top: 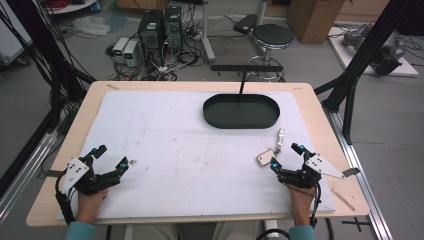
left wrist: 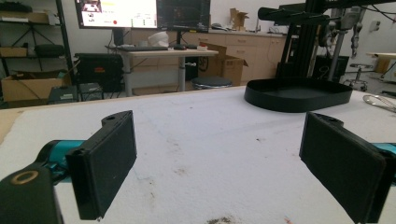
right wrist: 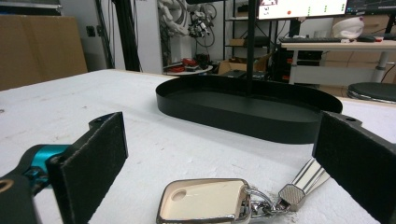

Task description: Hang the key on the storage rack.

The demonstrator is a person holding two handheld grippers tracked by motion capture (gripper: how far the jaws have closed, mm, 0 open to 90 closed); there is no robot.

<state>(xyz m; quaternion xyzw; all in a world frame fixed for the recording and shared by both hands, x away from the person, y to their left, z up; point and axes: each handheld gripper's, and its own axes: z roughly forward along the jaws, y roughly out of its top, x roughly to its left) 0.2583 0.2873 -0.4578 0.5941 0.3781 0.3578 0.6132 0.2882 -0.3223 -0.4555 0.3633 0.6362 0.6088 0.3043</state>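
Note:
A keychain lies on the white mat (top: 175,140) at the right: a cream tag (top: 265,158) with a chrome rim, joined to a slim silver piece (top: 280,137). My right gripper (top: 286,155) stands open just behind it, jaws wide and level. In the right gripper view the tag (right wrist: 203,200) lies between and in front of the jaws, touching neither, and my right gripper (right wrist: 224,140) holds nothing. A black oval tray (top: 241,111) with an upright post stands at the far middle. My left gripper (top: 112,156) rests open at the near left, and nothing is between its jaws (left wrist: 224,163).
The mat covers a wooden table (top: 320,107). A tiny pale object (top: 133,161) lies by the left gripper. Black frame posts (top: 360,60) stand beside the table. A stool (top: 272,36) and computer boxes (top: 160,27) are on the floor beyond the far edge.

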